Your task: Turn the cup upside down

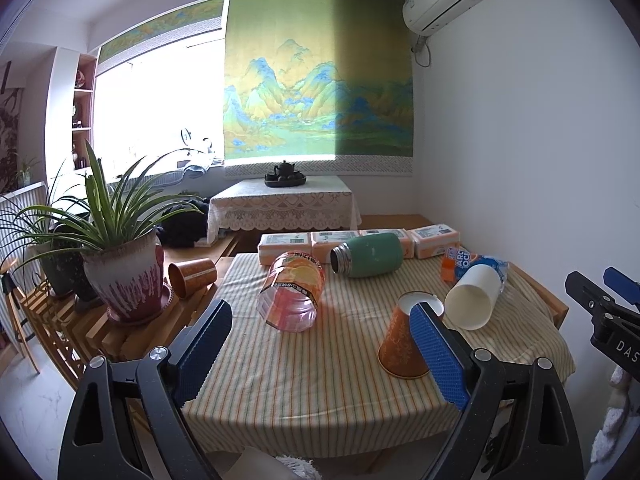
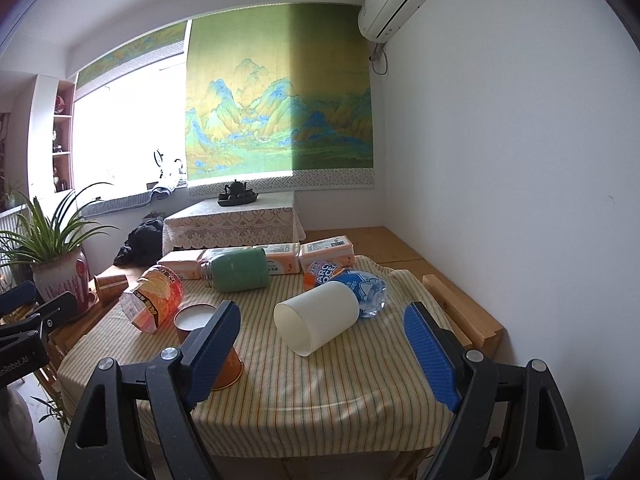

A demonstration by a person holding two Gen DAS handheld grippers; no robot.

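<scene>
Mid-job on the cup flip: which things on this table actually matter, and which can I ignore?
Job things:
- orange paper cup, already standing rim-down
- white cup, on its side
- left gripper and right gripper, both open and empty

Just lying about:
- green flask
- pink plastic jar
- water bottle
- tissue packs
- potted plant

Green flask point(image 1: 368, 254) lies beside tissue packs point(image 1: 285, 245), possibly touching.

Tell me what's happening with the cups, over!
Left gripper and right gripper: jaws open, empty. Orange cup already upside down on the striped cloth. White cup on its side, untouched. Nothing blocking it.
</scene>
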